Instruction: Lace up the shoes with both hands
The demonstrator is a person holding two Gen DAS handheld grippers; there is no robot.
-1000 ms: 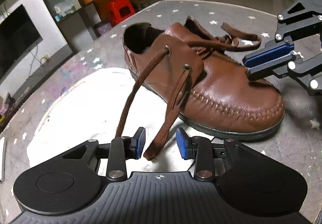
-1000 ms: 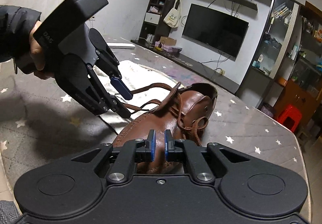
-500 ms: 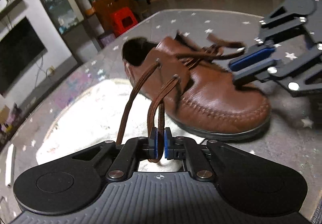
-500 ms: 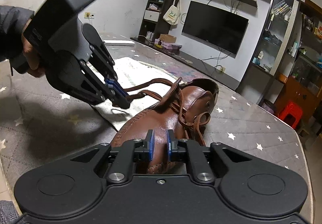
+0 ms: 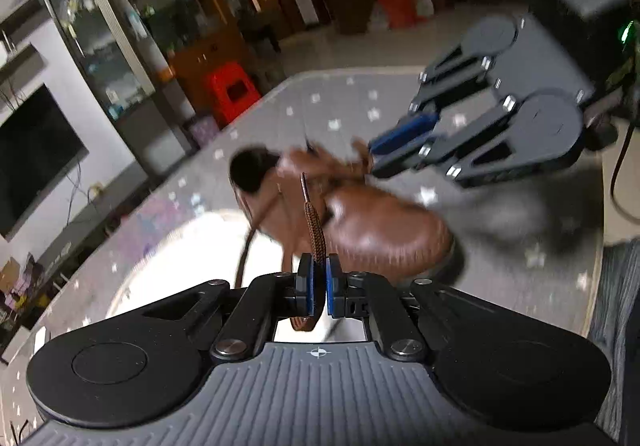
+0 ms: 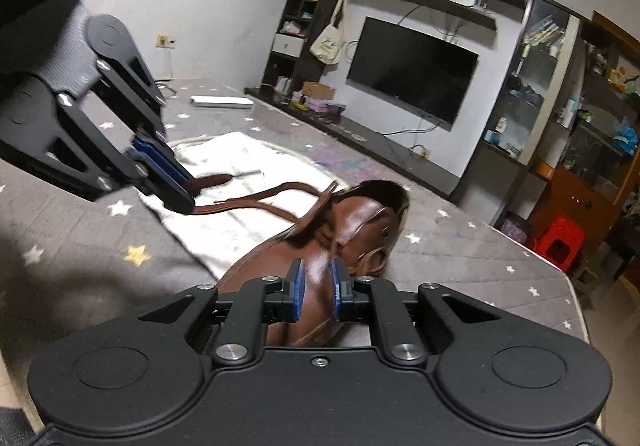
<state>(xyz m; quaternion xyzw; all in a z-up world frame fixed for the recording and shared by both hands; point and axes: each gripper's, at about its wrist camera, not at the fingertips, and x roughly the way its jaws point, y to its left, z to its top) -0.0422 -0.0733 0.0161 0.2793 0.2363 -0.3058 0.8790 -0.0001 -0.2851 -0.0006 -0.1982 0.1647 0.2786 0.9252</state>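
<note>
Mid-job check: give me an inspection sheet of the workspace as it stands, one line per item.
Surface: grey star-print table cover, with a white cloth under the shoe.
Job's things: brown leather shoe on its sole; brown lace drawn from an eyelet into the left tool.
Clutter: a flat white object at the table's far end.
Grippers: left tool shut on the lace; right tool over the shoe's toe, pads slightly apart, nothing clearly gripped.
Cables: a dark cable hangs by the right tool.
Surroundings: wall television, shelves, red stool.
</note>
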